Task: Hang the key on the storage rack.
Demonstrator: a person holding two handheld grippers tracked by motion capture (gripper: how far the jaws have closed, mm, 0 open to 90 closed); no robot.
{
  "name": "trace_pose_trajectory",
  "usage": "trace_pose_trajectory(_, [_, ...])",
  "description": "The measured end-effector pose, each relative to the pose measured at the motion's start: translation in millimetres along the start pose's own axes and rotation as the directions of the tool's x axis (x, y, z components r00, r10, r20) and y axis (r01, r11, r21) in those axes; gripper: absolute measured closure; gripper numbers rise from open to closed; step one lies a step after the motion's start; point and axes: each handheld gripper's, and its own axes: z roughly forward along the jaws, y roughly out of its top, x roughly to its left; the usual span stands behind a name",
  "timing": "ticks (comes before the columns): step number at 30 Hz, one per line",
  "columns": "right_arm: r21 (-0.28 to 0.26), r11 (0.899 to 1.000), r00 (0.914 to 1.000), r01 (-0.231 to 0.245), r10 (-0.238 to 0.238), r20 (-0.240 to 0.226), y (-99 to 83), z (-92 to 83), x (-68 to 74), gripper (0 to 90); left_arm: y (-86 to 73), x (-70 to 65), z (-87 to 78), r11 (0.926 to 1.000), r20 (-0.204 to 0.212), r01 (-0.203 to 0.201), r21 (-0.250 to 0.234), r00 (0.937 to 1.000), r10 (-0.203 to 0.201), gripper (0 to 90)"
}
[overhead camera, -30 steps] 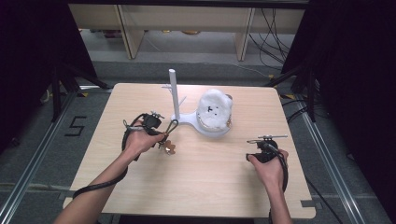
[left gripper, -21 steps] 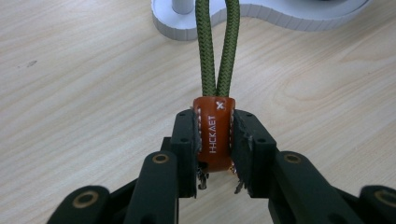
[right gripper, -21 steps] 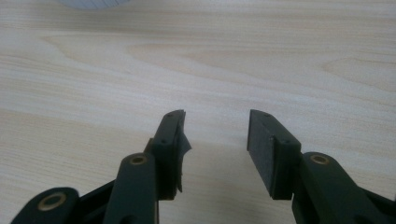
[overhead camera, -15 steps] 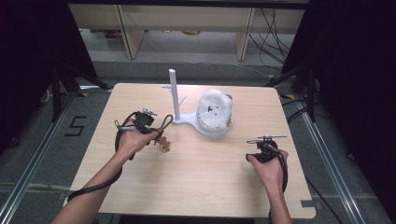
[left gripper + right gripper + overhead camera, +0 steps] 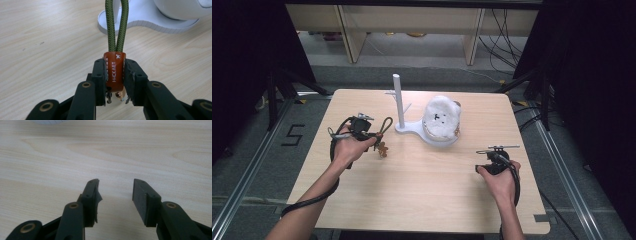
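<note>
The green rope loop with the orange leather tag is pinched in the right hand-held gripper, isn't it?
Not the right one. The left hand-held gripper pinches the orange leather tag of the green rope loop, as the left gripper view shows.

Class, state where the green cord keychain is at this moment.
In the high view, the keychain sits left of centre, clamped by its brown leather tab in the left gripper, just left of the white stand.

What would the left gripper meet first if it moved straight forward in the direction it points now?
Probably the flat base of the white stand. The left gripper, shut on the brown leather tab of a green cord loop, points at it across bare table; the loop would likely touch first. Depth is unclear.
</note>
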Motion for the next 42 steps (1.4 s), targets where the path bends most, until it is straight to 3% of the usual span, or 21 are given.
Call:
trace_pose_trajectory(6, [-0.004,1.000,1.0000,-0.002,0.002,-0.004,-0.2,0.5,-0.4,57.2,1.5,3.4,-4.8,0.9991,-0.001,-0.005,-0.043,1.0000,0.005,72.1])
trace_pose_trajectory(7, [-0.004,1.000,1.0000,-0.002,0.002,-0.004,-0.3,0.5,-0.5,57.2,1.4,4.5,-6.4,0.9987,-0.006,-0.020,-0.047,0.9998,0.019,79.6])
trace_pose_trajectory(15, [-0.002,1.000,1.0000,-0.001,0.001,-0.003,-0.6,1.0,-0.5,57.2,1.6,4.8,-9.5,0.9964,-0.012,-0.028,-0.079,0.9995,0.027,80.5])
trace_pose_trajectory(18, [-0.002,1.000,1.0000,-0.001,0.001,-0.003,-0.6,1.1,-0.6,57.2,3.9,5.1,-11.9,0.9910,-0.015,0.001,-0.134,0.9999,-0.004,80.5])
trace_pose_trajectory(19, [-0.001,1.000,0.9999,-0.011,0.011,-0.007,-0.4,0.5,0.1,57.1,4.7,6.7,-13.6,0.9922,-0.010,-0.008,-0.124,0.9999,0.006,80.5])
trace_pose_trajectory(20, [-0.001,1.000,0.9999,-0.012,0.011,-0.007,-0.4,0.4,0.1,57.2,5.2,6.0,-13.5,0.9881,-0.006,0.018,-0.152,0.9998,-0.019,80.5])
trace_pose_trajectory(25, [-0.005,1.000,0.9999,-0.009,0.009,-0.014,-0.8,1.2,-0.8,57.0,7.1,10.3,-18.9,0.9864,-0.026,0.017,-0.164,0.9994,-0.021,80.5])
trace_pose_trajectory(27, [-0.002,1.000,0.9999,-0.010,0.010,-0.007,-0.7,0.7,-0.1,57.0,8.2,12.7,-21.8,0.9889,-0.039,-0.004,-0.149,0.9992,-0.002,80.5])
trace_pose_trajectory(32, [-0.002,1.000,0.9999,-0.013,0.013,-0.001,-0.6,-0.5,0.7,56.9,12.3,9.9,-25.1,0.9793,-0.063,0.021,-0.201,0.9974,-0.035,80.5])
trace_pose_trajectory(36, [-0.008,1.000,1.0000,-0.003,0.003,0.000,-0.8,-0.4,-0.4,56.9,16.2,10.1,-30.9,0.9788,-0.079,-0.003,-0.205,0.9968,-0.014,80.5])
trace_pose_trajectory(38, [-0.015,1.000,1.0000,-0.001,0.001,-0.010,-0.7,-0.5,-0.9,56.9,18.3,7.2,-31.1,0.9702,-0.077,0.023,-0.241,0.9961,-0.043,80.5])
trace_pose_trajectory(39, [-0.015,1.000,1.0000,0.000,0.000,-0.008,-0.6,-0.7,-1.0,56.9,18.6,9.0,-33.3,0.9754,-0.082,-0.001,-0.221,0.9965,-0.017,80.4])
trace_pose_trajectory(40, [-0.016,1.000,1.0000,0.001,-0.001,-0.009,-0.5,-0.8,-1.1,56.9,19.5,7.4,-32.9,0.9693,-0.082,0.018,-0.245,0.9959,-0.040,80.5])
trace_pose_trajectory(42, [-0.017,1.000,1.0000,0.001,-0.001,-0.007,-0.4,-0.8,-1.2,56.9,20.6,6.8,-34.2,0.9656,-0.082,0.023,-0.259,0.9956,-0.046,80.5])
